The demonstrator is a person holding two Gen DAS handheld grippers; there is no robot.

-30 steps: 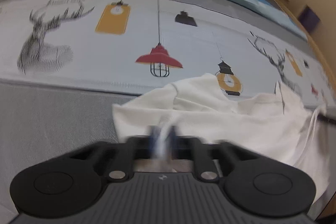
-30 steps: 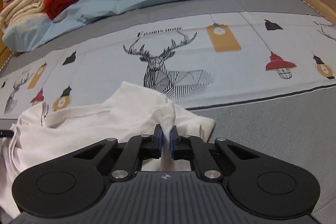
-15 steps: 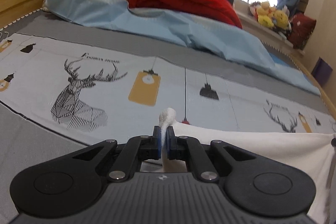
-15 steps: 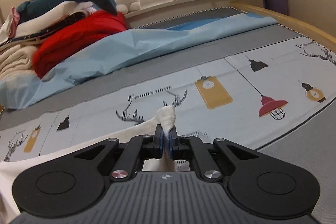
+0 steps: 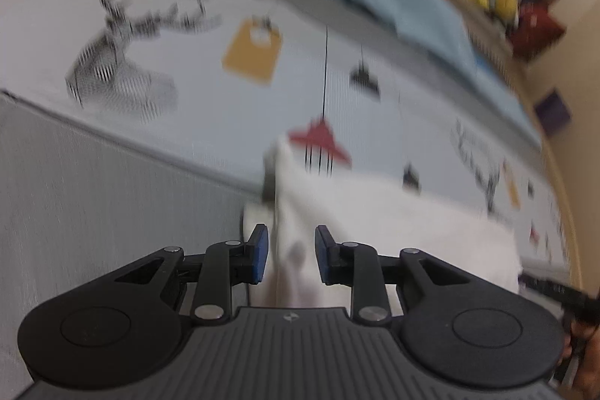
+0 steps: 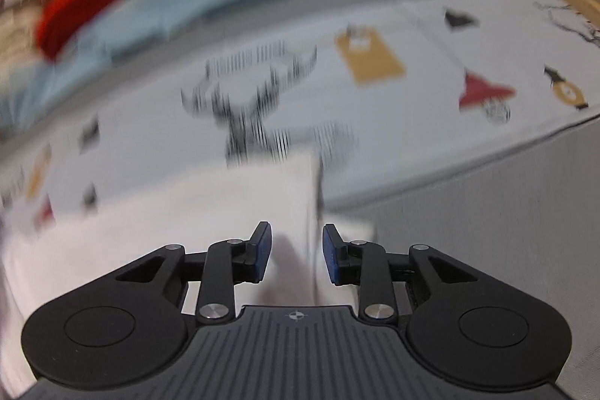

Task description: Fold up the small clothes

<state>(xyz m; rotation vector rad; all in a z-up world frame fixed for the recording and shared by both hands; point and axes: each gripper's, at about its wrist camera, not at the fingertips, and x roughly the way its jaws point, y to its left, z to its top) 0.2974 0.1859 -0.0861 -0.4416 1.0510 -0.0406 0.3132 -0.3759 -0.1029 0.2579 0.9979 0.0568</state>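
1. The left tool [image 5: 288, 255] has its jaws opening, blue pads clear of the white garment [image 5: 393, 231] lying between them; the right tool [image 6: 294, 255] is opening likewise over the same cloth [image 6: 168, 212].
2. The garment lies on the bed [image 5: 93, 212], running from 12 toward 3 o'clock of the left tool.
3. Judged step: releasing a laid-out edge; next, regrip for a fold.
4. Motion blur hides the cloth's outline and creases.

No readable text from my end; both wrist views are motion-blurred; there's a line of lettering above the deer print on the bedsheet [image 5: 157, 25], smeared past reading in the left view; the right view gives me no legible lettering.
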